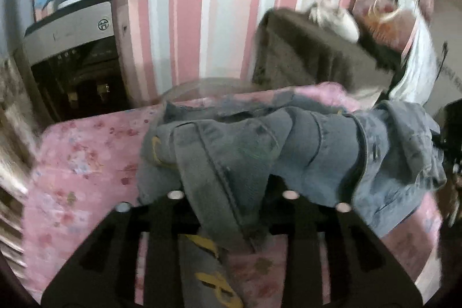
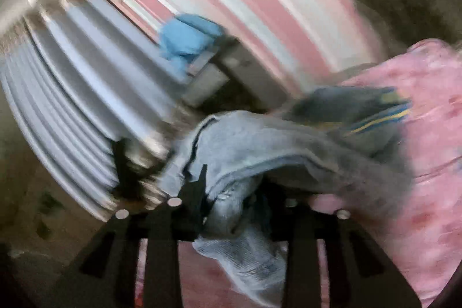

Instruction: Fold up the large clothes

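A: Nearest first. What do the left tongs (image 1: pixel 231 201) have?

B: A fold of the denim jacket (image 1: pixel 288 146) runs down between their jaws, which stand about half closed. The cloth hangs through the gap and drapes below it, printed with yellow lettering. It looks pinched, and I judge it held.

A: And the right tongs (image 2: pixel 231 207)?

B: Much the same. A pale, worn edge of the jacket passes between their jaws and spills below them. The view is badly smeared, so whether the pads actually press the cloth I cannot tell for sure, but it looks gripped.

A: Where is the jacket itself?

B: Bunched on the bed (image 1: pixel 86 163), over the pink floral sheet. From the left tongs it stretches ahead and off to the right, toward the bed's far right edge. Its long axis runs roughly left to right across the bed, not away from the cameras.

A: So which hand is nearer the bulk?

B: Both sit at its near edge, 1 toward each end, I think. Spreading it flat would mean drawing the 2 apart along that axis.

A: Beyond it?

B: A striped pink wall (image 1: pixel 187 19), and a brown blanket (image 1: pixel 303 57) at the far right corner.
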